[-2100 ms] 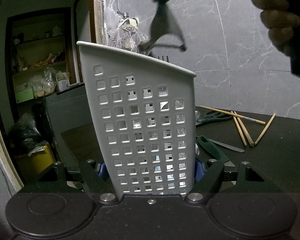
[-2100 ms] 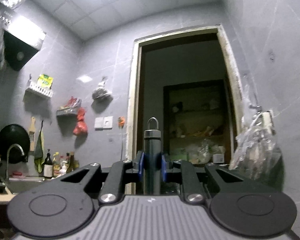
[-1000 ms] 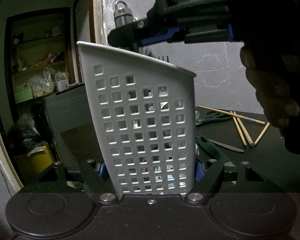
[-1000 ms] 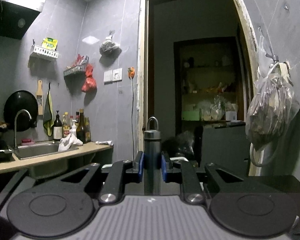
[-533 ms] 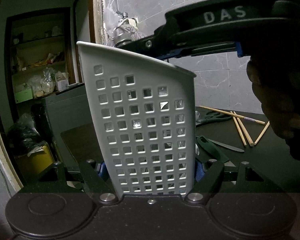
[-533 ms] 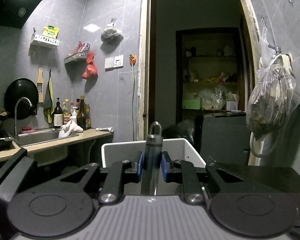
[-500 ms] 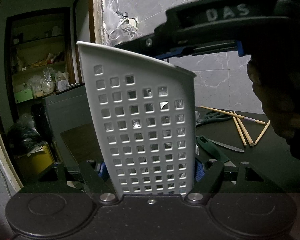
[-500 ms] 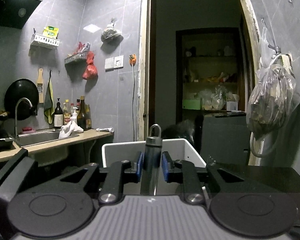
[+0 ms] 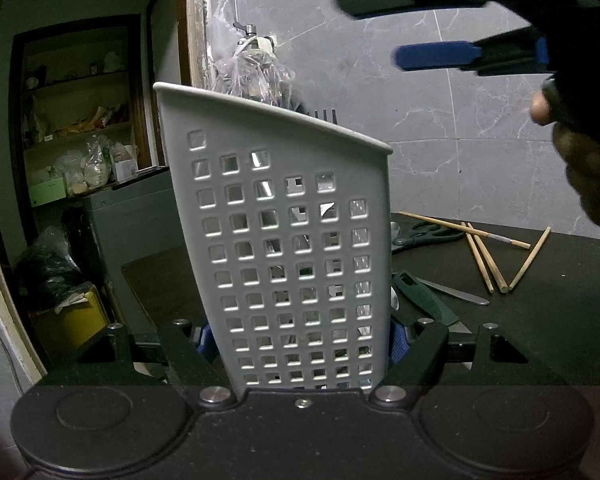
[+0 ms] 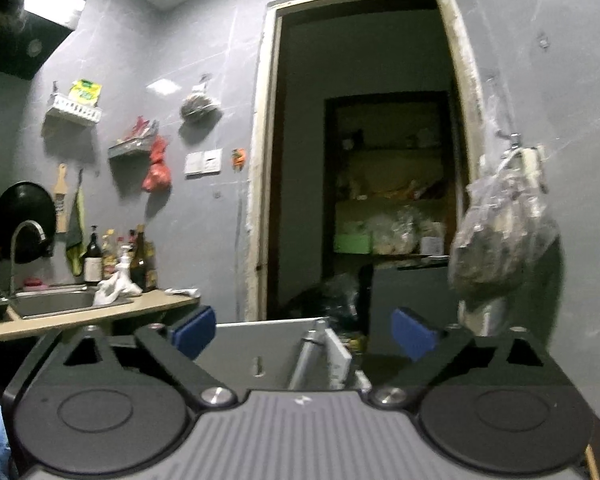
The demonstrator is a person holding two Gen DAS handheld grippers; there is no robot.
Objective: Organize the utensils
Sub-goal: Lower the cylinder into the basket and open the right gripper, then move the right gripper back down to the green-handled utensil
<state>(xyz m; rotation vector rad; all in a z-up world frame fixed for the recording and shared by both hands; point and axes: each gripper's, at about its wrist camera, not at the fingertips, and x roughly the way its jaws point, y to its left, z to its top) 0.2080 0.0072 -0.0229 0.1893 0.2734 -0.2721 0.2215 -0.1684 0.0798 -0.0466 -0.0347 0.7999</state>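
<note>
Left gripper (image 9: 302, 340) clamped on the base of the white perforated holder (image 9: 288, 248), a blue pad pressed to either side wall, keeping it upright on the dark table (image 9: 548, 320). Right gripper (image 10: 304, 330) has just been opening; its jaws now stand wide and empty, level with the holder's rim (image 10: 268, 322), and the metal-handled utensil (image 10: 306, 354) released from them leans inside the holder, below and between the blue pads. To finish the drop cleanly, the right gripper should probably back away with jaws held wide so neither pad catches the handle, while the left keeps its grip firm until the utensil settles. Chopsticks (image 9: 488, 256), scissors (image 9: 424, 234) and a green-handled knife (image 9: 432, 300) remain on the table, right of the left jaws.
</note>
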